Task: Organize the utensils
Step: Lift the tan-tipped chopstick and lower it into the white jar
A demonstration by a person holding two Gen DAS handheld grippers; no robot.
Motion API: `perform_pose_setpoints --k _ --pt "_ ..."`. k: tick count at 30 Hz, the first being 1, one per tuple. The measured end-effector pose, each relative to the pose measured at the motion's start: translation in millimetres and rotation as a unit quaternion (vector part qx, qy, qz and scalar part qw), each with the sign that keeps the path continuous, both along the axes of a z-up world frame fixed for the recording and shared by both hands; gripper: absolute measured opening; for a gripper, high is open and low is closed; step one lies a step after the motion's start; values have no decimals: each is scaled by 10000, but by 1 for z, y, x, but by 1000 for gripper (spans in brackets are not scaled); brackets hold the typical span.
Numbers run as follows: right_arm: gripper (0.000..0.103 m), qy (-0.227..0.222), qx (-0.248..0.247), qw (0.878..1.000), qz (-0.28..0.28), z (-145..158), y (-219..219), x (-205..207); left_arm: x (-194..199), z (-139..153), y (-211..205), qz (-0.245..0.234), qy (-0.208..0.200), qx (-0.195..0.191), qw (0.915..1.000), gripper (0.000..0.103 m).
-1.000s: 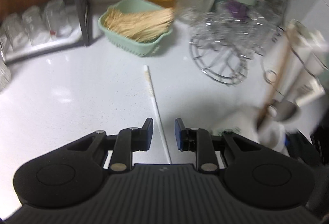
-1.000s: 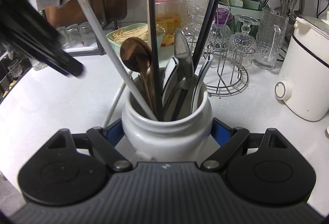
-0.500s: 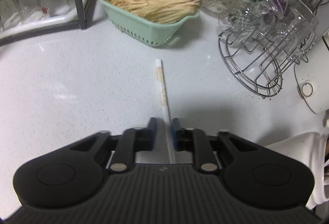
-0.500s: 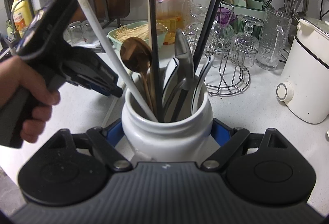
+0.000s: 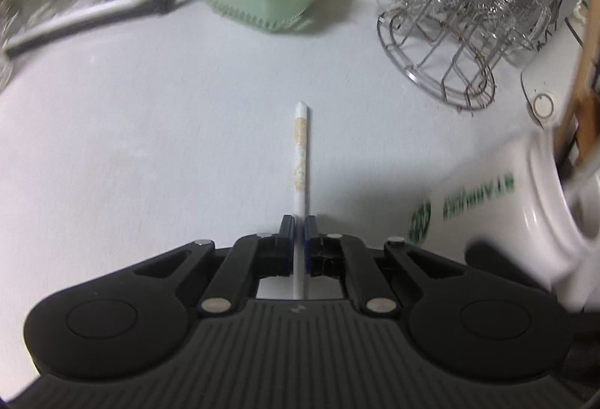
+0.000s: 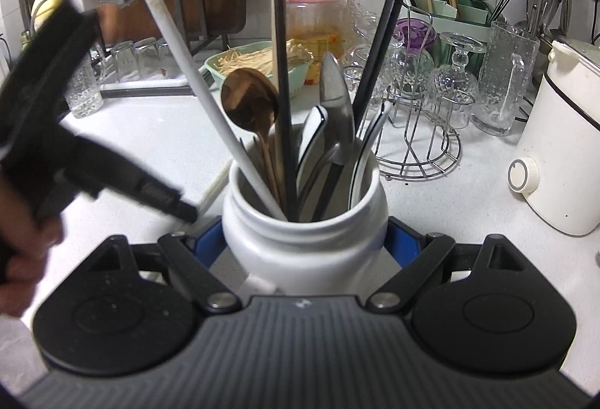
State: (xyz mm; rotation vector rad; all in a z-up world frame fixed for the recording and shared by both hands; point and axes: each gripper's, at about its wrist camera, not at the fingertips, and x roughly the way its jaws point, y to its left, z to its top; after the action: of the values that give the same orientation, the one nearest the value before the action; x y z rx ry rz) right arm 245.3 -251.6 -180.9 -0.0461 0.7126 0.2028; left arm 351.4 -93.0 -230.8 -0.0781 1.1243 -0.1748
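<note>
Left wrist view showed the left hand-held gripper pinching one white chopstick, its long axis running straight ahead over the surface. Just to the right stood one white jar (seven or so utensils inside), clamped by the right hand-held gripper.

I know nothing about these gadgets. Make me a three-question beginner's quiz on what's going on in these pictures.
1. True or false: the left gripper is shut on the white chopstick lying on the counter.
2. What does the right gripper hold? A) green basket B) white jar C) glass pitcher
3. Fill in: the brown wooden spoon stands inside the ____.

Key: 1 true. 2 B, the white jar. 3 jar.
</note>
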Motion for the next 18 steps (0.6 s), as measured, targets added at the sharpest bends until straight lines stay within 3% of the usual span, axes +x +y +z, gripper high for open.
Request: perform_pose_setpoints --k 10,14,18 --pt "91 -37 -5 9999 133 0 -2 0 -67 2 20 373 169 -179 9990 1" --pt "91 -68 11 9999 145 -1 -3 0 -77 4 25 501 52 -119 9987 1" --pt "91 -94 14 9998 181 -2 -4 -1 -78 7 35 602 19 -304 9977 1"
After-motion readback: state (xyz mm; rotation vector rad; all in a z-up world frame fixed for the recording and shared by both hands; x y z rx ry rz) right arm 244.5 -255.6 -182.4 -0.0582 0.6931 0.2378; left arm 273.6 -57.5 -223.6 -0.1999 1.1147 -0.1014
